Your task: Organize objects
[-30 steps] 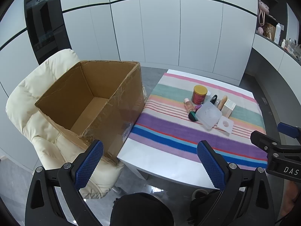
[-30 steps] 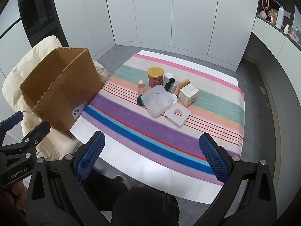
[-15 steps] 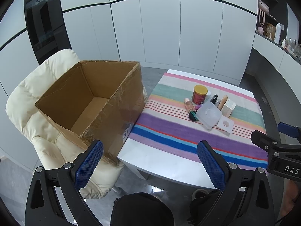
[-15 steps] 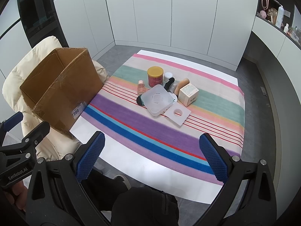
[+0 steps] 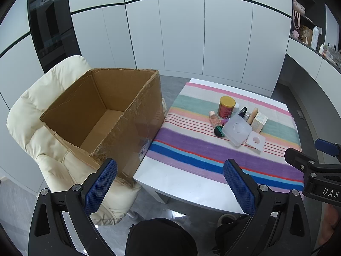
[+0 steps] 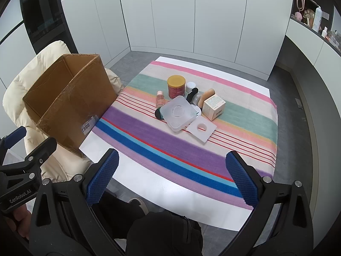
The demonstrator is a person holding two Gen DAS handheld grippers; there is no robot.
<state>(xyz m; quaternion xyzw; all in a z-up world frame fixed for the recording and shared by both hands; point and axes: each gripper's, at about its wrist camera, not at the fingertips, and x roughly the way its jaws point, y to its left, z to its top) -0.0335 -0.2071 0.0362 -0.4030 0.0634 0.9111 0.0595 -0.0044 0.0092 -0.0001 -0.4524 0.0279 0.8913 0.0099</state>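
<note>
A cluster of small items sits mid-table on a striped cloth [image 6: 245,111]: a red jar with a yellow lid [image 6: 176,86], a small pink bottle [image 6: 160,98], a clear square container [image 6: 178,112], a white square piece with a hole [image 6: 202,128], a beige carton [image 6: 213,106] and a dark sponge [image 5: 219,132]. An open, empty cardboard box [image 5: 106,115] rests on a cream chair [image 5: 42,98] left of the table. My left gripper [image 5: 170,183] is open and empty, held before the table's near edge. My right gripper [image 6: 172,177] is open and empty, over the near edge.
The white table [image 6: 162,192] has a bare near strip. White cabinets [image 5: 191,32] line the back wall. A counter with bottles [image 6: 317,19] runs along the right. The person's dark-clad legs [image 6: 162,234] are below the grippers.
</note>
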